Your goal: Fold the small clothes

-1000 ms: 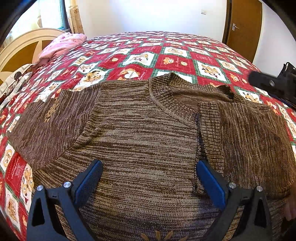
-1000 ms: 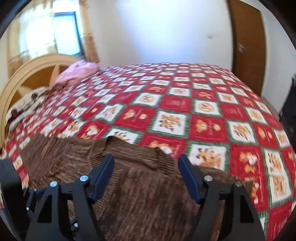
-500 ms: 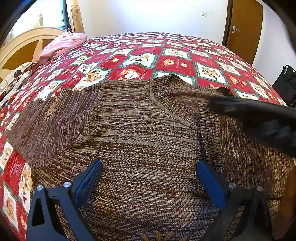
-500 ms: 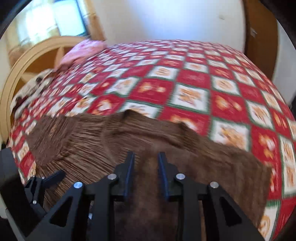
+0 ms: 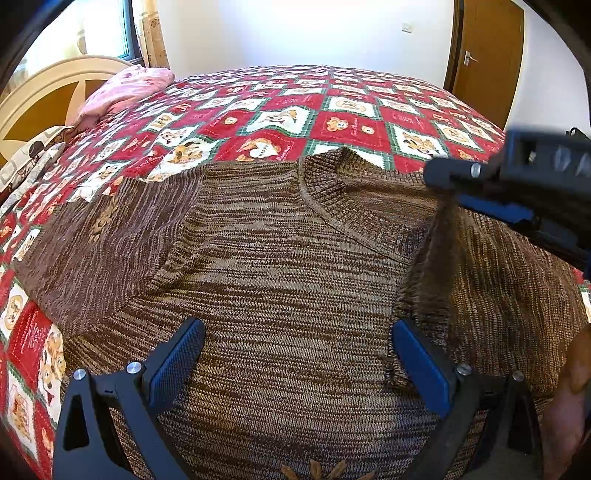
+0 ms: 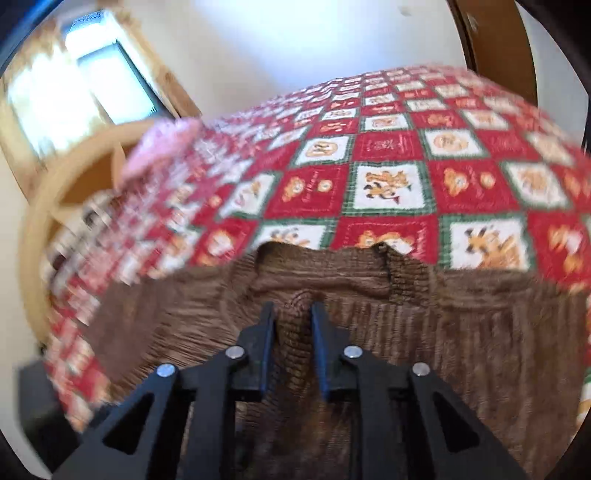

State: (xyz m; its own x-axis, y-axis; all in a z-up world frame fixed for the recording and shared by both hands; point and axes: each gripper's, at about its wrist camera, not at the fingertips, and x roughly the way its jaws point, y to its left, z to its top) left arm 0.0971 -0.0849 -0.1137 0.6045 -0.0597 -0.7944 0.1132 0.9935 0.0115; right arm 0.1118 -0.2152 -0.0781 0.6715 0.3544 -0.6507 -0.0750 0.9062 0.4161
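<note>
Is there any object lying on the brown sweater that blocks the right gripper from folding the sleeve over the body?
Nothing visible does. The right gripper is closing on a ridge of the brown sweater; the sweater's body is bare, only the open left gripper hovers over it.

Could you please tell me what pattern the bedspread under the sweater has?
The bedspread is a red-and-white check with green borders and cartoon animals, clearest in the left wrist view.

Daylight from the window (image 6: 110,85) fills the room and glares on the white wall (image 5: 314,29). The left wrist view is sharp, the right wrist view motion-blurred. Both views curve and darken at the edges.
</note>
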